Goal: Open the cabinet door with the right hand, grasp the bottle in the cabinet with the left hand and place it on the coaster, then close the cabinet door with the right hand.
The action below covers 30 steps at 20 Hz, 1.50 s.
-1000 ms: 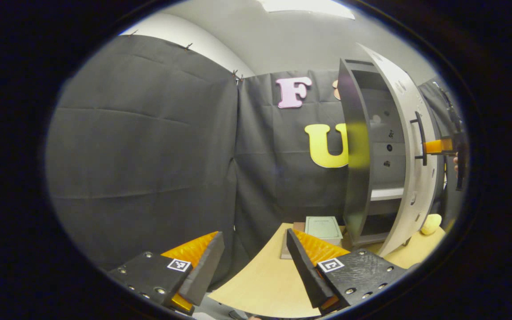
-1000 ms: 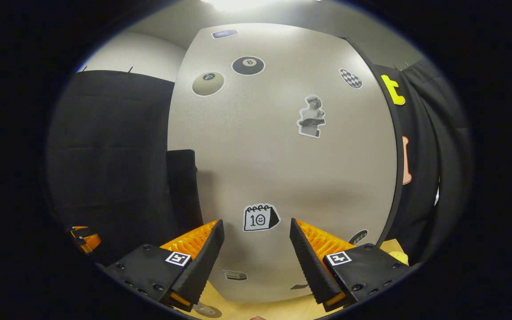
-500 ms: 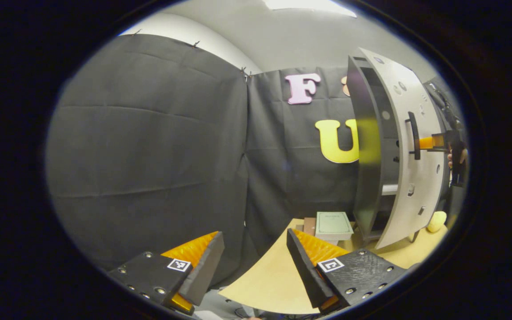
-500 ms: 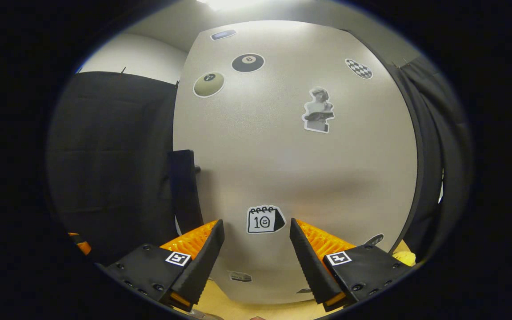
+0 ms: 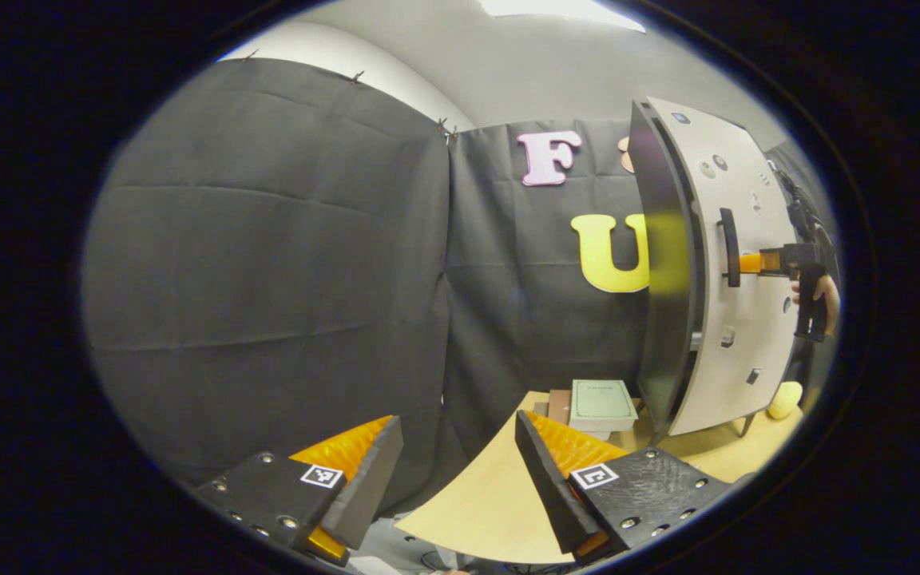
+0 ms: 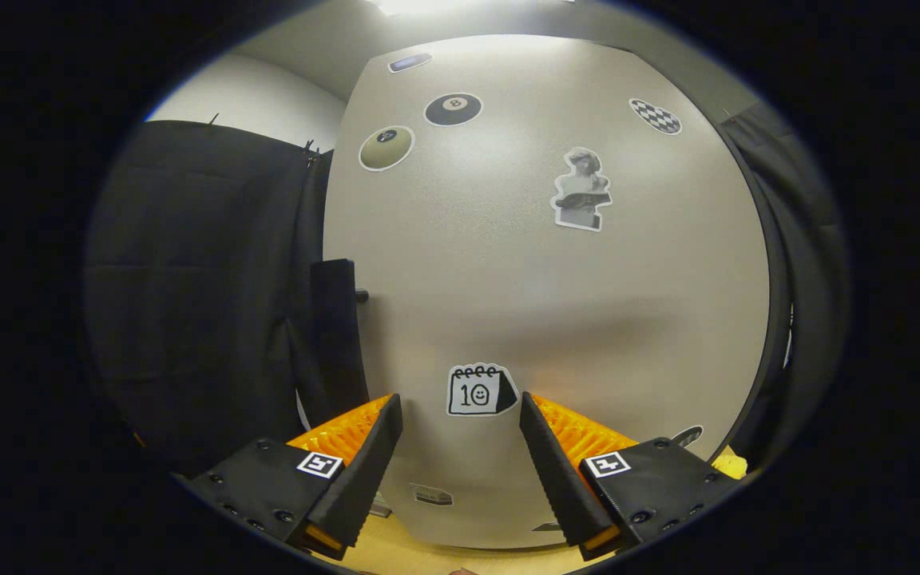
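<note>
In the left gripper view the dark cabinet (image 5: pixel 664 263) stands at the right on the table. Its pale, sticker-covered door (image 5: pixel 747 239) is nearly against the cabinet body, leaving a thin gap. My right gripper (image 5: pixel 755 262), held by a hand (image 5: pixel 827 291), touches the door just beside the black handle (image 5: pixel 727 247). In the right gripper view the door (image 6: pixel 548 303) is close in front, with the handle (image 6: pixel 332 319) at its left edge. My right gripper (image 6: pixel 460 403) is open, its fingers at the door face. My left gripper (image 5: pixel 456 427) is open and holds nothing, off the table's near corner.
The light wooden table (image 5: pixel 492 495) runs from below my left gripper toward the cabinet. A stack of books (image 5: pixel 600 399) lies left of the cabinet's foot. A small yellow object (image 5: pixel 783 399) sits on the table to its right.
The door has swung toward the cabinet under my right gripper, and the shelves inside have gone out of sight. My left gripper has stayed open and barely moved.
</note>
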Each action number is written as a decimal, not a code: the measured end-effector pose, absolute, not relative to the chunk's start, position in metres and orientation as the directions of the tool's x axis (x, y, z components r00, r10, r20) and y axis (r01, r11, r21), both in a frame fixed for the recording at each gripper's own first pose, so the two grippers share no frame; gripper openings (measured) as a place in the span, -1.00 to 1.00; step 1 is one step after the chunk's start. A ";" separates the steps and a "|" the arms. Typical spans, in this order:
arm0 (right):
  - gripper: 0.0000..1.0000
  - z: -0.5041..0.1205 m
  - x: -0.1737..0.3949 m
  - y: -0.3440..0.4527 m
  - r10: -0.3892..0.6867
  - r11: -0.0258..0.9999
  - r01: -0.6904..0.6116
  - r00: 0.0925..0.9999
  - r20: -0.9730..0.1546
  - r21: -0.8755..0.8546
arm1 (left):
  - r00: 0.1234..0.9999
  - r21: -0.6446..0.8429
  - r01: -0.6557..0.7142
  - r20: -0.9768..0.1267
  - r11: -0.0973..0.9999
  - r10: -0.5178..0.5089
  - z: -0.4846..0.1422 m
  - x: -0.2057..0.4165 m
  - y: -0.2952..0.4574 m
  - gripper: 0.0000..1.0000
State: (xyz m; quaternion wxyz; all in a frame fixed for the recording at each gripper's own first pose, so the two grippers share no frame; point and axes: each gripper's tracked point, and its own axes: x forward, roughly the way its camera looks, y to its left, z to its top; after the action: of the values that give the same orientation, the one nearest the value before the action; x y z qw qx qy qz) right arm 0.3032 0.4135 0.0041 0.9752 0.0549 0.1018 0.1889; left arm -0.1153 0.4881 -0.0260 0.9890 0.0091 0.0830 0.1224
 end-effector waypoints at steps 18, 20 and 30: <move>0.88 0.043 0.156 0.198 0.305 0.951 -0.295 0.944 -0.129 0.091 | 0.999 -0.001 0.024 -0.038 1.000 -0.024 0.054 -0.104 0.237 0.70; 0.88 0.040 0.143 0.163 0.268 0.962 -0.257 0.954 -0.132 0.089 | 0.998 0.004 0.054 -0.027 0.999 -0.054 0.062 -0.110 0.207 0.70; 0.82 0.015 0.096 0.038 0.142 0.988 -0.130 0.976 -0.163 0.082 | 0.996 0.024 0.088 -0.009 0.996 -0.088 0.086 -0.133 0.128 0.70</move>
State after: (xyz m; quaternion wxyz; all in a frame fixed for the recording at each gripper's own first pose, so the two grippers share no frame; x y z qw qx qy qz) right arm 0.0957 0.0378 0.0150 0.9934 0.0353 0.0846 0.0686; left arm -0.1326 0.1278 0.0861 0.9989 0.0124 0.0040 -0.0441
